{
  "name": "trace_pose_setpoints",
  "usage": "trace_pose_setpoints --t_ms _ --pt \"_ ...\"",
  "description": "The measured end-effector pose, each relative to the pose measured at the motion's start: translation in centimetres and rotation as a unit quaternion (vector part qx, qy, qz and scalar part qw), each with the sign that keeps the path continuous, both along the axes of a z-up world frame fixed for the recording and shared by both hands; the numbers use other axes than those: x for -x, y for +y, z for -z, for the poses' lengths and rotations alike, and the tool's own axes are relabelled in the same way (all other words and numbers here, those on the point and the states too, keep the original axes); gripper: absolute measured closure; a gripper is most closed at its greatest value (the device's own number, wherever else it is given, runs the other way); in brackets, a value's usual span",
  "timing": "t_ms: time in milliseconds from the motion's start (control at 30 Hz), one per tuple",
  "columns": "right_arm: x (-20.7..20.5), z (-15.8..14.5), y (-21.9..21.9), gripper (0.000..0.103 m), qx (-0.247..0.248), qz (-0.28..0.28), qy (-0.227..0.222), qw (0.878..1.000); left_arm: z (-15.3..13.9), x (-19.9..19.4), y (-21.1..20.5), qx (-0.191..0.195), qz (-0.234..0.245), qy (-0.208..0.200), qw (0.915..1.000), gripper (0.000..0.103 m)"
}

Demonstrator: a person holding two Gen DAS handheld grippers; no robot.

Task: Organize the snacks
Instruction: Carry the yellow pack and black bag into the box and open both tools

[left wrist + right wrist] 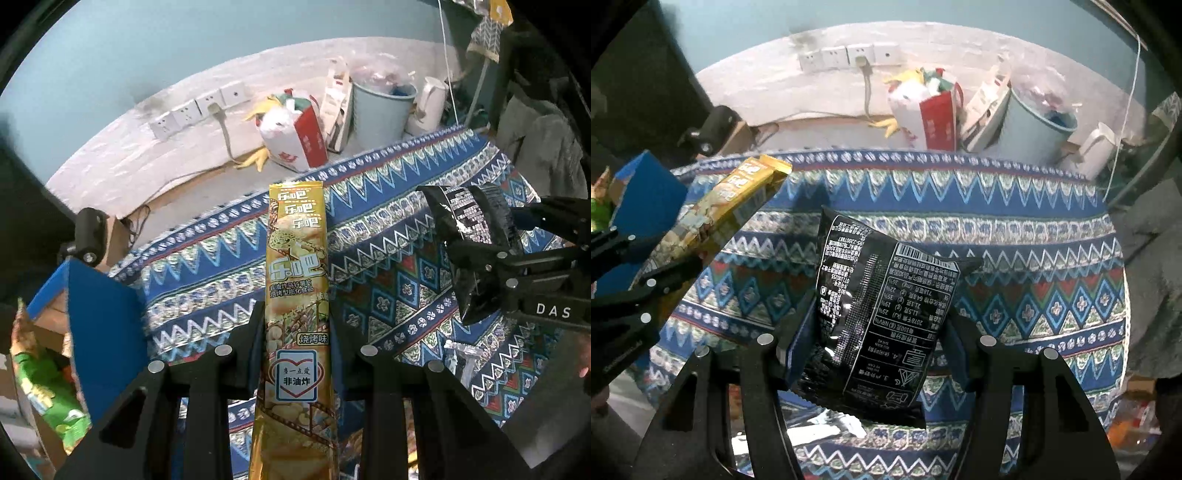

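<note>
My left gripper [295, 317] is shut on a long golden snack pack [297, 295] and holds it above the patterned cloth; the pack also shows at the left of the right wrist view [727, 210]. My right gripper [871, 325] is shut on a black snack bag [875, 325] with white print, held above the cloth; it also shows at the right of the left wrist view [469, 229]. A blue box [99, 314] stands at the left edge with a green snack bag [48, 387] inside it.
The table carries a blue patterned cloth [1015, 258]. Behind its far edge are a red-and-white bag [295, 136], a pale blue bin [380, 114], a white kettle [428, 107] and wall sockets [199, 107]. A silver wrapper [458, 358] lies on the cloth.
</note>
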State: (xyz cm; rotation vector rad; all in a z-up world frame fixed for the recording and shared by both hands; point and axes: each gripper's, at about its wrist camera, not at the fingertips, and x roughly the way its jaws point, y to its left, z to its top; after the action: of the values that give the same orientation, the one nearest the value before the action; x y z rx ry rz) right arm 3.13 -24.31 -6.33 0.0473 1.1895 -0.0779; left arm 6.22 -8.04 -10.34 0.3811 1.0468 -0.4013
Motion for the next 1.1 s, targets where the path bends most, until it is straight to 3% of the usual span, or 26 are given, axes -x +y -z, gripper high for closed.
trace_pose_setpoints --t_ms 300,700,1100 --pt "0.0 -0.7 2.8 0.042 -0.008 -0.029 -0.029 0.999 -3.9 1.7 3.5 0.019 -0.023 -0.039 0.9988 0.073" --pt "-0.4 -1.8 8.0 0.042 -0.009 -0.077 -0.044 0.996 -6.9 2.6 9.5 0.036 -0.079 -0.068 0.9939 0.073" --pt "-1.8 -1.7 13.3 0.042 -0.017 -0.118 -0.039 0.992 -5.4 1.0 16.5 0.044 -0.159 -0.045 0.9853 0.073"
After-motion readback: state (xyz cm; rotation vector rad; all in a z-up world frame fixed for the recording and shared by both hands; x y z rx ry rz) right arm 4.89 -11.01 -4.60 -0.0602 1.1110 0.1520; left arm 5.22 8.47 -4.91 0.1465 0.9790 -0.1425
